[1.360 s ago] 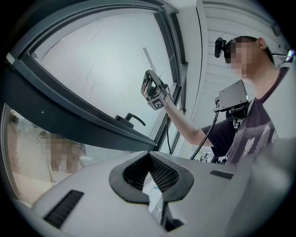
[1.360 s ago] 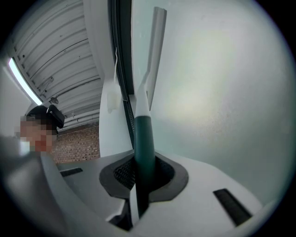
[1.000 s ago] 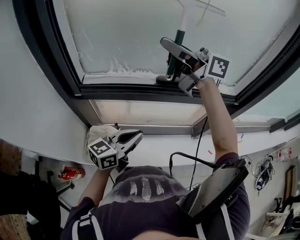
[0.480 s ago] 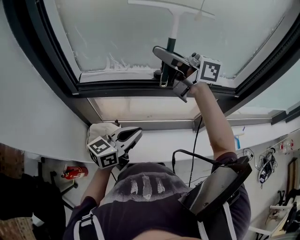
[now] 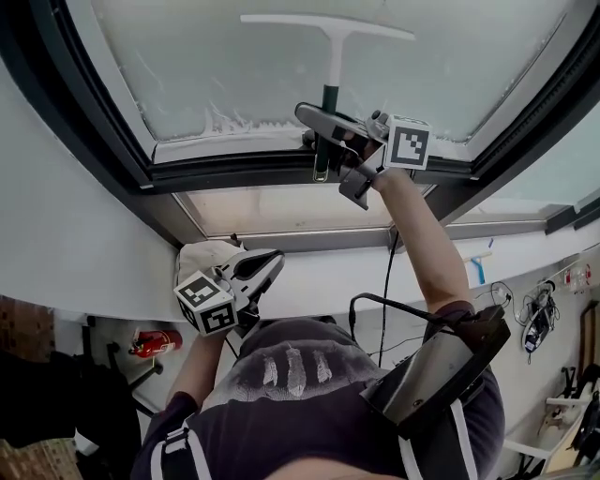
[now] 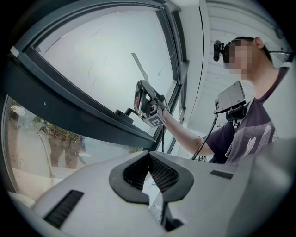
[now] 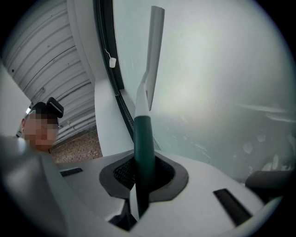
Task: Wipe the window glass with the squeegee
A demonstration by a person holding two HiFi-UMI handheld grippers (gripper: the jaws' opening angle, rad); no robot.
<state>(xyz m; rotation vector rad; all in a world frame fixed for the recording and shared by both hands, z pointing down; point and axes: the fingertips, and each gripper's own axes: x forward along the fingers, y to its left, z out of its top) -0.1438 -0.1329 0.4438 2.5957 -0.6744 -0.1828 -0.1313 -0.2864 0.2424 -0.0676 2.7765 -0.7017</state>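
Note:
The squeegee has a white blade and a dark green handle. It lies against the frosted window glass, blade uppermost. My right gripper is shut on that handle just above the lower frame. In the right gripper view the green handle runs up between the jaws of the right gripper to the blade. My left gripper hangs low by the white sill, shut and holding nothing. In the left gripper view the left gripper points at the right gripper.
A dark window frame borders the glass, with a line of foam along its lower edge. A second pane lies beneath. A pale bundle sits beside the left gripper. A red extinguisher is on the floor below.
The right gripper has drawn the squeegee down the glass toward the lower frame and a little left. The left gripper has stayed where it was.

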